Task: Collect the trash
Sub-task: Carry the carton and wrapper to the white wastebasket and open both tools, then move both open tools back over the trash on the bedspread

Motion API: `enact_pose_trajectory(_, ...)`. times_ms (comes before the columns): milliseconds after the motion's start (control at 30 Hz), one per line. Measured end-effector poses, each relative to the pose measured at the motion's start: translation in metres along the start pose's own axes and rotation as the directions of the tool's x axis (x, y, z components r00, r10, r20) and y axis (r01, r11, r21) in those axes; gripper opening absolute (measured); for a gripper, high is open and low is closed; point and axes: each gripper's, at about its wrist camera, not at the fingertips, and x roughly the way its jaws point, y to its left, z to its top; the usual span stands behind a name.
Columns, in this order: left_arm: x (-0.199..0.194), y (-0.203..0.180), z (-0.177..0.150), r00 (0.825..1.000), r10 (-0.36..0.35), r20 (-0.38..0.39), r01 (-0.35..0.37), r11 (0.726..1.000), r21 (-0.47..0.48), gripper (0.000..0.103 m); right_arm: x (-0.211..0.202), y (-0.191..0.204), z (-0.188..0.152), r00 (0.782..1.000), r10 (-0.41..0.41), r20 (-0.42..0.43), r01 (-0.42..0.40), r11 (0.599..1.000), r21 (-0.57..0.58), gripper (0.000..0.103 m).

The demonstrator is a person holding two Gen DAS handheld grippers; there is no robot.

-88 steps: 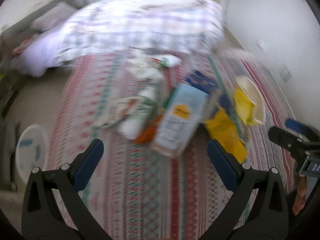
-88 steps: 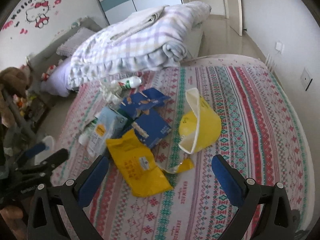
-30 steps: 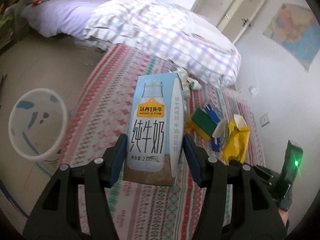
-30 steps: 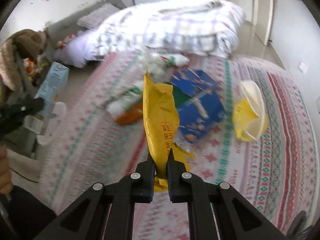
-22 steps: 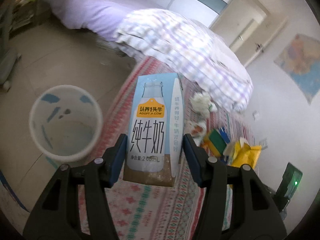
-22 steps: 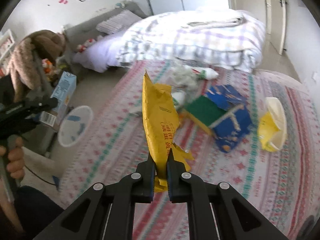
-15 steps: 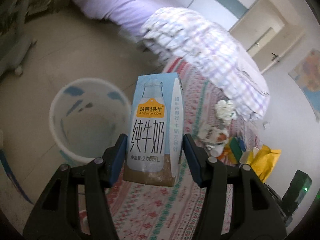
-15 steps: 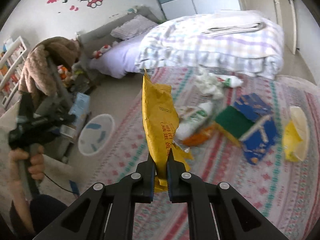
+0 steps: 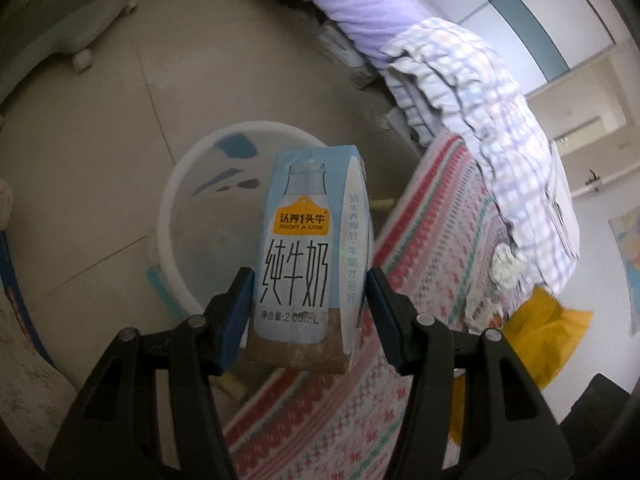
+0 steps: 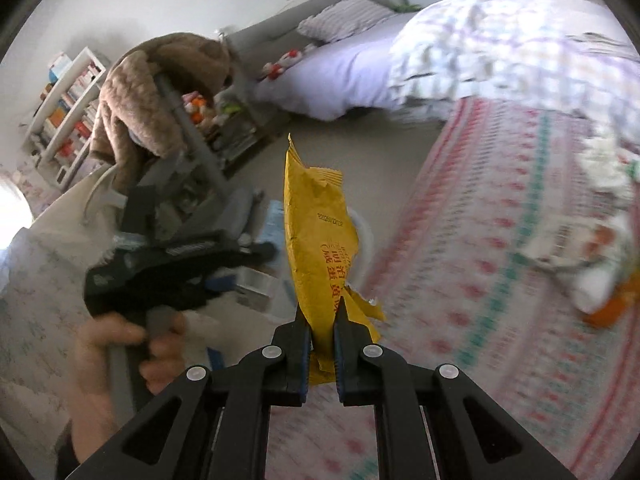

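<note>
White bin (image 9: 176, 184) on floor beside striped bedspread (image 9: 436, 264). Left gripper (image 9: 308, 300) clamped on milk carton (image 9: 308, 256), upright, over bin mouth. Right gripper (image 10: 321, 336) pinched tight on yellow wrapper (image 10: 320, 248), upright; bin partly hidden behind it.

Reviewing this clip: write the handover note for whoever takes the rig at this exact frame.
Left gripper: shut on the pale blue milk carton, held above the white plastic waste bin on the floor.
Right gripper: shut on the yellow snack wrapper, also near the bin.
Done: both pieces lifted off the patterned bedspread.
Left: drop both in the bin; white crumpled paper and other litter remain on the bed.
</note>
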Motion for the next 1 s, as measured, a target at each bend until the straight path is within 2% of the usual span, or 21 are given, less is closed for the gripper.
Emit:
enact_pose_trajectory(67,0.010,0.008,0.003,1.000,0.000,-0.011,0.000,0.999,-0.043,0.059,0.017,0.007,0.009,1.000,0.008,0.002,-0.008,1.000,0.015,0.010)
enact_pose_trajectory(133,0.012,0.012,0.005,1.000,-0.012,-0.018,0.011,0.996,-0.084,0.066,0.033,0.009,0.018,1.000,0.005,0.004,-0.005,0.999,0.037,0.010)
enact_pose_trajectory(167,0.010,0.013,0.004,1.000,-0.024,-0.017,0.022,0.995,-0.098,0.077,0.041,0.010,0.023,1.000,0.001,0.000,-0.001,0.999,0.045,0.010)
enact_pose_trajectory(200,0.006,0.015,0.004,0.999,-0.035,-0.007,0.034,0.993,-0.114,0.080,0.046,0.011,0.026,1.000,-0.006,-0.006,0.006,0.999,0.045,0.010)
enact_pose_trajectory(267,-0.005,0.018,0.004,0.998,-0.057,0.025,0.059,0.990,-0.132,0.080,0.057,0.015,0.030,1.000,-0.016,-0.022,0.017,1.000,0.024,0.010)
enact_pose_trajectory(367,-0.029,0.034,0.002,0.991,-0.100,0.091,0.117,0.972,-0.206,0.080,0.072,0.020,0.032,0.999,-0.030,-0.040,0.029,1.000,-0.007,0.010)
enact_pose_trajectory(500,-0.044,0.067,-0.002,0.992,0.003,0.123,0.039,0.941,-0.335,0.080,0.101,0.027,0.036,0.995,-0.046,-0.083,0.043,0.998,-0.037,0.013)
enact_pose_trajectory(600,-0.040,0.073,-0.003,0.994,-0.022,0.109,0.062,0.920,-0.386,0.080,0.123,0.031,0.040,0.992,-0.064,-0.112,0.058,0.997,-0.053,0.013)
enact_pose_trajectory(667,-0.040,0.071,-0.004,0.994,-0.027,0.107,0.065,0.923,-0.378,0.080,0.137,0.032,0.043,0.987,-0.094,-0.129,0.087,0.994,-0.061,0.015)
enact_pose_trajectory(733,-0.043,0.065,-0.005,0.993,-0.016,0.118,0.057,0.932,-0.358,0.080,0.143,0.031,0.046,0.986,-0.092,-0.141,0.085,0.995,-0.053,0.017)
enact_pose_trajectory(800,-0.047,0.058,-0.007,0.991,0.009,0.136,0.038,0.938,-0.345,0.080,0.142,0.026,0.046,0.989,-0.038,-0.140,0.036,0.999,-0.018,0.023)
enact_pose_trajectory(833,-0.046,0.056,-0.008,0.990,0.018,0.142,0.032,0.939,-0.342,0.080,0.140,0.022,0.046,0.990,-0.028,-0.135,0.028,1.000,-0.002,0.034)
enact_pose_trajectory(867,-0.046,0.051,-0.008,0.989,0.028,0.147,0.022,0.944,-0.328,0.080,0.136,0.020,0.045,0.991,-0.026,-0.129,0.027,1.000,0.009,0.051)
enact_pose_trajectory(900,-0.045,0.049,-0.009,0.988,0.031,0.151,0.019,0.948,-0.318,0.080,0.129,0.016,0.043,0.993,-0.031,-0.117,0.033,0.999,0.014,0.058)
enact_pose_trajectory(933,-0.046,0.043,-0.010,0.987,0.033,0.156,0.015,0.954,-0.301,0.080,0.121,0.013,0.041,0.994,-0.031,-0.102,0.033,0.999,0.017,0.062)
enact_pose_trajectory(1000,-0.047,0.035,-0.012,0.984,0.047,0.175,0.005,0.958,-0.286,0.080,0.104,0.003,0.038,0.996,-0.013,-0.084,0.017,0.999,0.038,0.062)
